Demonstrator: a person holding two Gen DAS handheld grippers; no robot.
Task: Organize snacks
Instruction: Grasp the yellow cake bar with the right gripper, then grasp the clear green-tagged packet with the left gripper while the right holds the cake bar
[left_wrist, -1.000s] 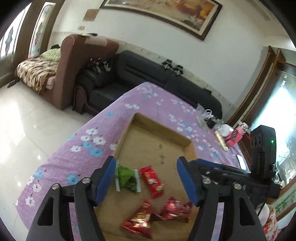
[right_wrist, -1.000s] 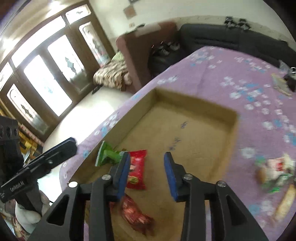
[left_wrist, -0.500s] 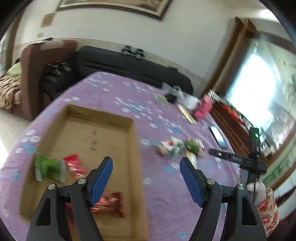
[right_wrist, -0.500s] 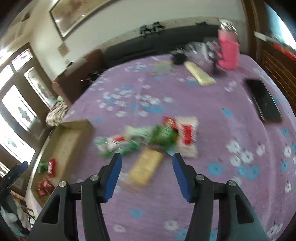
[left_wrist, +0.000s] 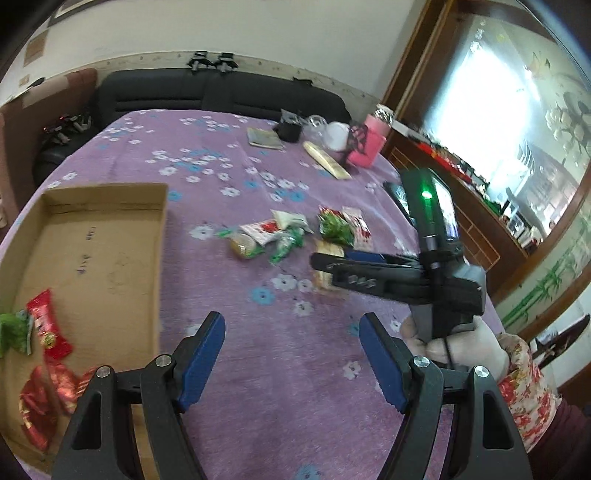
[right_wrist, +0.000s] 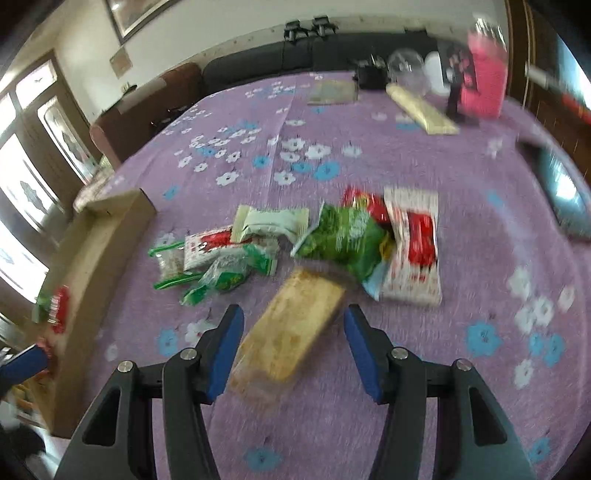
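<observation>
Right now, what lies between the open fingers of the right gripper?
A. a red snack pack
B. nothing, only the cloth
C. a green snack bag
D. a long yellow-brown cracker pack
D: in the right wrist view the right gripper is open, and the long yellow-brown cracker pack lies on the purple cloth between its fingers.

cardboard box (left_wrist: 92, 236): matt brown card, left of snack pile | snack wrappers (right_wrist: 343, 236): glossy crinkled plastic film | desk (left_wrist: 258, 332): matt purple flowered cloth | right gripper (right_wrist: 293, 343): matt black plastic, blue ribbed pads
</observation>
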